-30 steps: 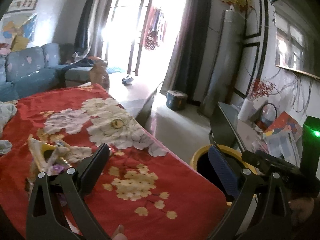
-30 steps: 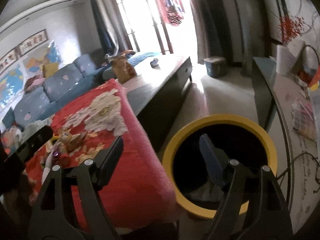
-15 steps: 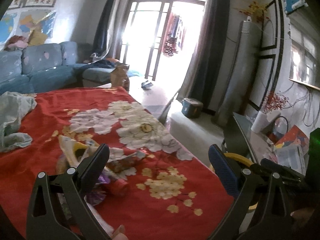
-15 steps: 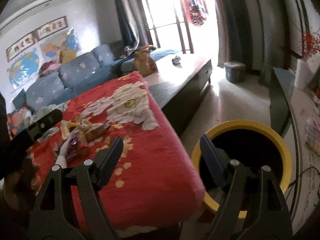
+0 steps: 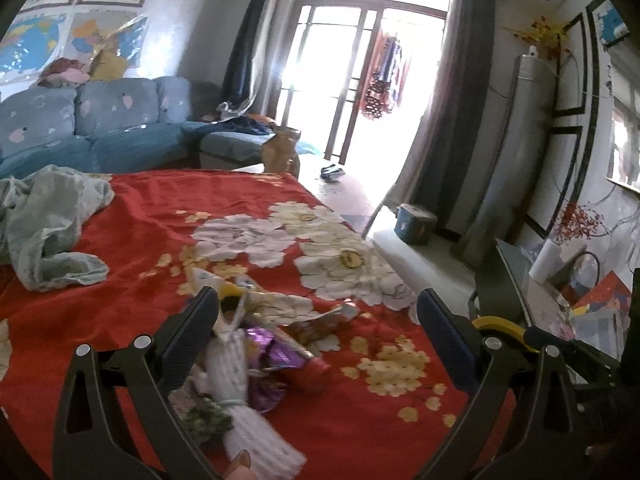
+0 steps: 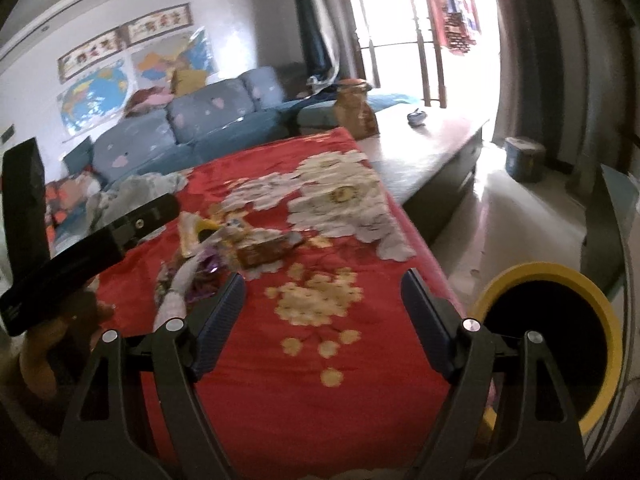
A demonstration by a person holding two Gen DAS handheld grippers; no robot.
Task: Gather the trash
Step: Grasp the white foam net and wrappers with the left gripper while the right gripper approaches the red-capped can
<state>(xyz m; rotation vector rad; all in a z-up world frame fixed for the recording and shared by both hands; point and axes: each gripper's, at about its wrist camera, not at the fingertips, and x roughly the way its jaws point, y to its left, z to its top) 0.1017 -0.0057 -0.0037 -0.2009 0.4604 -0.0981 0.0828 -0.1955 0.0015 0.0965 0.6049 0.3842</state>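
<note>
A pile of trash lies on the red flowered cloth: a purple wrapper, a white bundle, a brown snack wrapper and a yellow-white wrapper. My left gripper is open just above the pile, its left finger over the white bundle and its pads touching nothing. My right gripper is open and empty over the cloth, with the trash pile ahead to its left. The yellow-rimmed bin stands on the floor by the cloth's right edge. Only a sliver of the bin's rim shows in the left wrist view.
A crumpled grey-green cloth lies at the far left of the table. Beyond are a blue sofa, a brown bag on a long low cabinet and a blue bucket. A glass side table stands right.
Both grippers have swung left, away from the bin and toward the trash pile. The bin has slid to the right edge of both views. Both stay open.
</note>
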